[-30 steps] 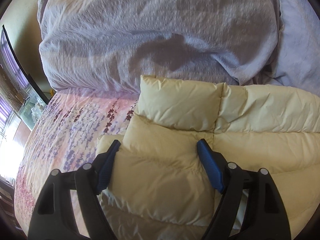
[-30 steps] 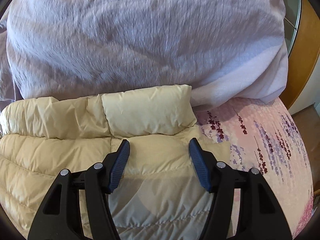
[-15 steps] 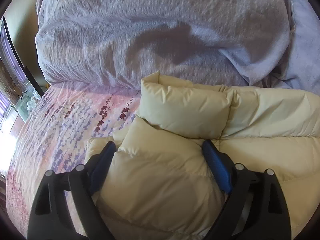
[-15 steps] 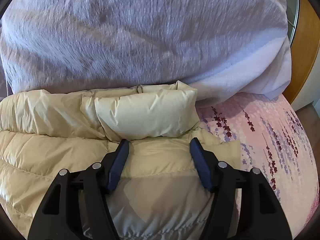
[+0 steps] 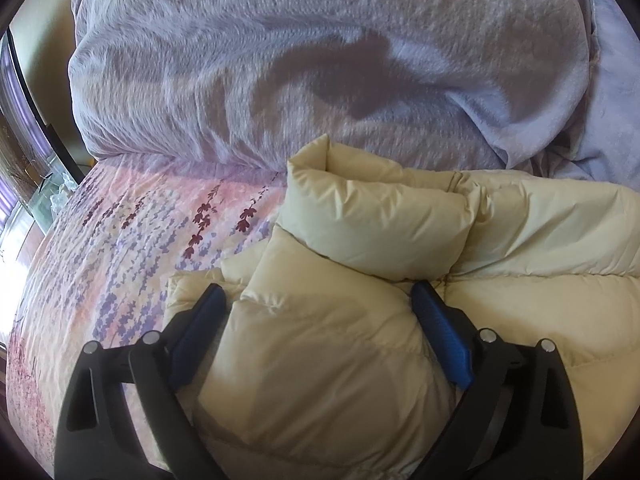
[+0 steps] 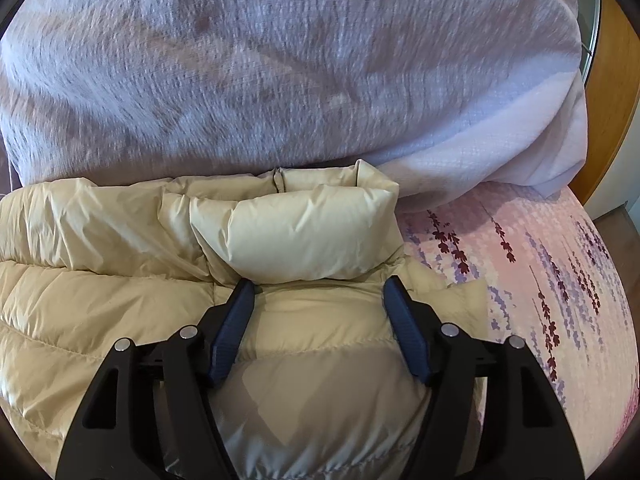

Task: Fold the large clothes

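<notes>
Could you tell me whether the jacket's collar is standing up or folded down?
Standing up. The puffy collar rises as a rolled ridge above the jacket body, its top edge leaning against the blanket behind.

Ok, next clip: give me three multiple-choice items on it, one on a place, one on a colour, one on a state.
1. What lies just beyond the jacket?
A. a lilac duvet
B. a wooden chair
C. a laundry basket

2. What colour are the gripper pads?
A. red
B. blue
C. white

3. How does the jacket's collar sit?
A. laid flat under the sheet
B. turned inside out over a hanger
C. puffed up, standing above the body

Key: 1 A, the duvet is piled right behind the collar. 2 B, the pads on the left gripper and the right gripper are blue. 3 C, the collar rises as a padded roll over the quilted body on the floral sheet.
</notes>
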Motion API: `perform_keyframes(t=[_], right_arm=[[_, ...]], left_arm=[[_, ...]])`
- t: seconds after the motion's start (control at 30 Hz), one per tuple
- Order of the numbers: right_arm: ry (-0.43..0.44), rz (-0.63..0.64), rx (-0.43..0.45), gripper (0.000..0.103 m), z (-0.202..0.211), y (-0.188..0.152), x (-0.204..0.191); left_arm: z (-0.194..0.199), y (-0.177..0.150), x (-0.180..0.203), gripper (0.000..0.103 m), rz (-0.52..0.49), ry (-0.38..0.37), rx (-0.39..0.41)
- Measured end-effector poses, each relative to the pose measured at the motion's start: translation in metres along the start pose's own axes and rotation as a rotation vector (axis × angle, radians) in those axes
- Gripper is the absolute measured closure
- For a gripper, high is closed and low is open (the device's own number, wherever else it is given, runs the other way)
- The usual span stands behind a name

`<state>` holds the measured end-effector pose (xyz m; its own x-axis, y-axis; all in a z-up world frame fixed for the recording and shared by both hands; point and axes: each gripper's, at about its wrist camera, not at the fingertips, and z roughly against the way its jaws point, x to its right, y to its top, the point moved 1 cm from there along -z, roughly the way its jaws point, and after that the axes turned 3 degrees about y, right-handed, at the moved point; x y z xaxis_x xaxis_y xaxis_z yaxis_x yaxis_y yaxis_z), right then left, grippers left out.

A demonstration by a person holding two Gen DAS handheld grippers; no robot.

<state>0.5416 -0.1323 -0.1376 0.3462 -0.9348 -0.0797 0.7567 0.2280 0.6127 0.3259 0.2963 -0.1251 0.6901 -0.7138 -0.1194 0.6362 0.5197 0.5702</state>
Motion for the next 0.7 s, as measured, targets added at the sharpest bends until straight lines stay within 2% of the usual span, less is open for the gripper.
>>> perform_keyframes(t=[0.23, 0.43, 0.6, 0.7], right_arm=[[0.029, -0.036, -0.054, 0.033, 0.02, 0.008, 0.011], [0.037, -0.096, -0.086, 0.025, 0.052, -0.001, 0.037], [0.113, -0.249, -0.192, 0.022, 0.069, -0.031, 0.072], [0.16, -0.331, -0.257, 0.022, 0.071, -0.055, 0.083]], left_arm=[[0.022, -0.001, -0.012, 0.009, -0.005, -0.012, -0.025], [0.053, -0.011, -0.041, 0.009, 0.021, -0.027, -0.03], [0.067, -0.028, -0.075, 0.009, 0.084, -0.062, -0.083], [0.069, -0.047, -0.095, 0.009, 0.146, -0.122, -0.149]])
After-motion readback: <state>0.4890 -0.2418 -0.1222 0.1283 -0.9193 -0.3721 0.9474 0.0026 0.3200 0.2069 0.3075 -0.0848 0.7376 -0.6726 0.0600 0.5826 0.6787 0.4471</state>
